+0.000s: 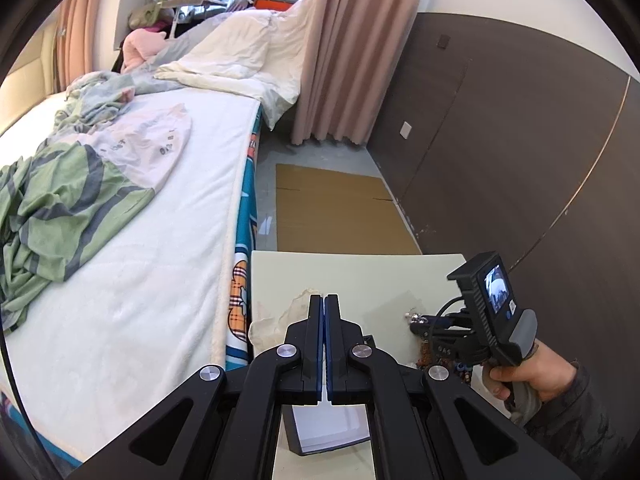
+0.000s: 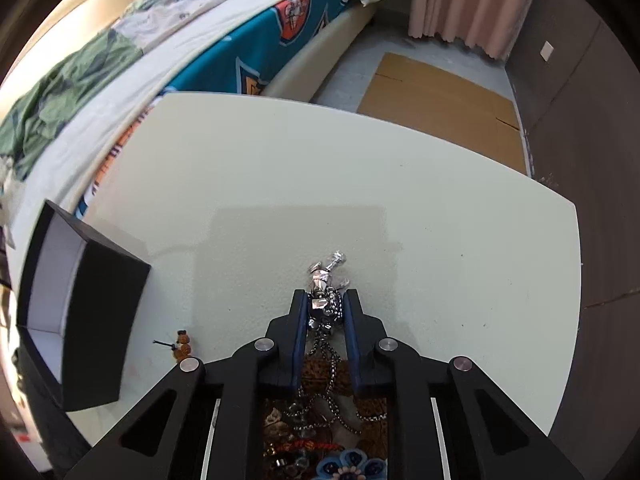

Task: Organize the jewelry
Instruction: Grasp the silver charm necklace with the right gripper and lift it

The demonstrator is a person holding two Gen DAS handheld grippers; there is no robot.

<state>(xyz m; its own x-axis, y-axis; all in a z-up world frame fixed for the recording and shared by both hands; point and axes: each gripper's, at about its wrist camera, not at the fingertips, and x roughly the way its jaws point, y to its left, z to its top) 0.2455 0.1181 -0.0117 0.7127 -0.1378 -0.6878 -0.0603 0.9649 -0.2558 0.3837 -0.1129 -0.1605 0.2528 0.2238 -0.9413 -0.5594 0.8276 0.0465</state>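
Observation:
My right gripper [image 2: 325,298] is shut on a silver figure pendant [image 2: 325,280] with a metal chain [image 2: 326,364] that trails back under the gripper. The pendant's top sticks out past the fingertips, just above the cream table [image 2: 280,168]. A pile of jewelry [image 2: 320,440] with beads and a blue flower piece lies beneath the gripper. A small brown bead charm [image 2: 182,346] lies on the table to the left. An open black box [image 2: 80,320] with white lining stands at the left. My left gripper [image 1: 324,300] is shut and empty above the table; the right gripper [image 1: 424,320] shows at its right.
A bed [image 1: 140,240] with white sheet and green clothes runs along the table's left side. A crumpled white cloth [image 1: 276,320] lies on the table's left part. Flat cardboard [image 1: 336,208] lies on the floor beyond the table. A dark wall panel [image 1: 520,140] is at the right.

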